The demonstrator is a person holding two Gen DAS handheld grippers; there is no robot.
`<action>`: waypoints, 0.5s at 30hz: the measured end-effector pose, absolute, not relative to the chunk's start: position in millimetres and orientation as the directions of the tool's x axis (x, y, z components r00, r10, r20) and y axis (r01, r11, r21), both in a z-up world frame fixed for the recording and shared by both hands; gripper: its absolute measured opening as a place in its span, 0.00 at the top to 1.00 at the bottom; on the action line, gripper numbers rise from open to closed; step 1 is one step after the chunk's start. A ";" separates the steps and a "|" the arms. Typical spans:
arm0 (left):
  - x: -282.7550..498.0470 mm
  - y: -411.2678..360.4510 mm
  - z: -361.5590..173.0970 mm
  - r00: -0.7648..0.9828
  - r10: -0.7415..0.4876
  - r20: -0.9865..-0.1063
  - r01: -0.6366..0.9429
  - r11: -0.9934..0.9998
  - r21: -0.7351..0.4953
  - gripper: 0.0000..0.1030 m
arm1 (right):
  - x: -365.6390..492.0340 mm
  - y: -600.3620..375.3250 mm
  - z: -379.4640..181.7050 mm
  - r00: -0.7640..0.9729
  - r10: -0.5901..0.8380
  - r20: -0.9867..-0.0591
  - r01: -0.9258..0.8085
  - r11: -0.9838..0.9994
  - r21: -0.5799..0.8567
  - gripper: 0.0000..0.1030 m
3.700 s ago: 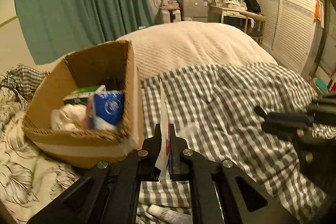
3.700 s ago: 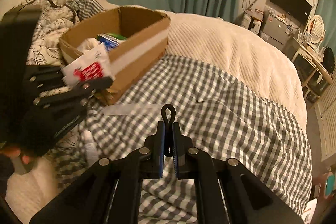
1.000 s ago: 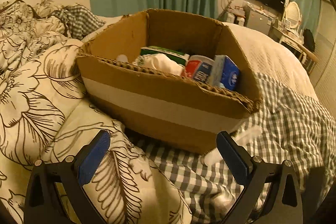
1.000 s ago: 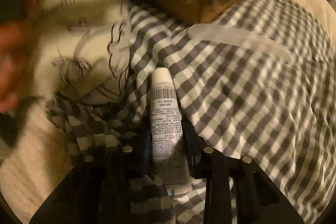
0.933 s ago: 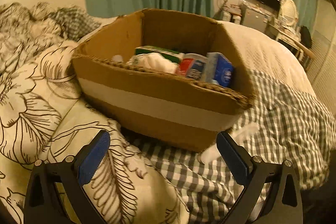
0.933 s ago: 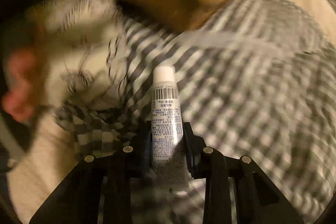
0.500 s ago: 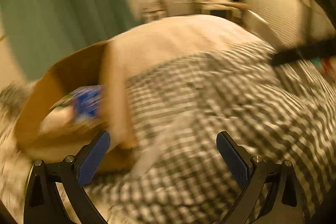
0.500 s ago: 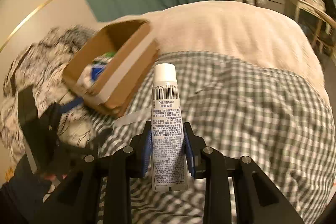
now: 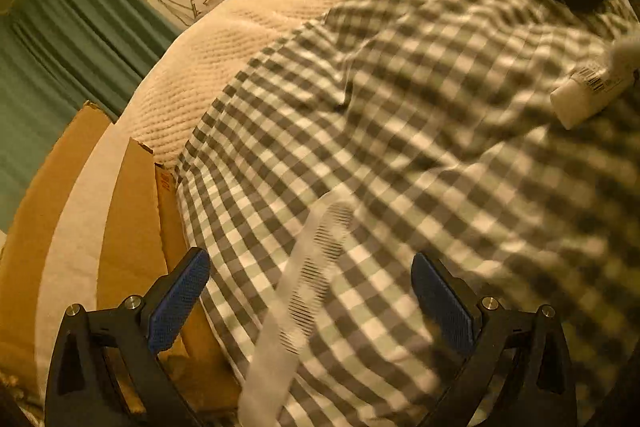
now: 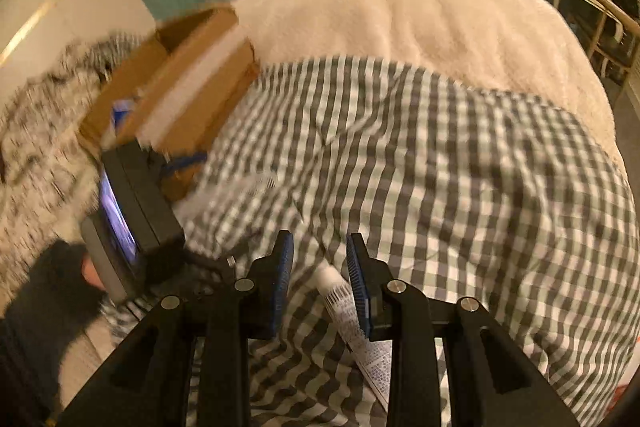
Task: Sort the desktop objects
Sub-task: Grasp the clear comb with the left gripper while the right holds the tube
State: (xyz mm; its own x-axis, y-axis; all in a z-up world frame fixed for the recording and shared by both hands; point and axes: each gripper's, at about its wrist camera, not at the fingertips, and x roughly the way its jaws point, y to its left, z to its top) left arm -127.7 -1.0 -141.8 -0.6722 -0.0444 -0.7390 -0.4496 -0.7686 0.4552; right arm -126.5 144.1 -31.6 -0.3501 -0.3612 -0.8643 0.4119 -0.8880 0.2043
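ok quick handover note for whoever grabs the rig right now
Left gripper: open wide, empty, low over the white comb on the checked blanket.
Right gripper: open; the white tube sits tilted against its right finger, not clamped.
Cardboard box: at the blanket's edge, with a blue pack inside.
Done: some items are in the box.
Left: comb and tube go in. Probably close the left gripper on the comb, then grip the tube.

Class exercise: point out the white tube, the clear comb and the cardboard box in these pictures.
white tube (image 10: pixel 343 297): right wrist view, barcode end between the open fingers.
clear comb (image 9: pixel 304 291): left wrist view, toothed middle.
cardboard box (image 10: pixel 188 95): right wrist view, taped outer side.
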 end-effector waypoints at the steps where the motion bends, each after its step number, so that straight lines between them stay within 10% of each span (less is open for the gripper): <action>1: -129.3 -3.2 -142.8 -0.672 -0.039 -0.740 -0.455 -0.766 0.454 0.00 | -127.4 138.5 -37.6 -0.335 -0.342 -0.878 0.424 -0.887 0.184 0.72; 5: -137.6 -14.4 -143.7 -0.641 0.004 -0.767 -0.488 -0.774 0.404 0.00 | -124.1 131.2 -63.0 -0.275 -0.250 -0.928 0.473 -0.876 0.096 0.50; 15: -145.1 -23.9 -150.3 -0.497 0.073 -0.865 -0.540 -0.806 0.242 0.21 | -121.2 122.6 -85.2 -0.283 -0.176 -0.943 0.520 -0.854 0.003 0.49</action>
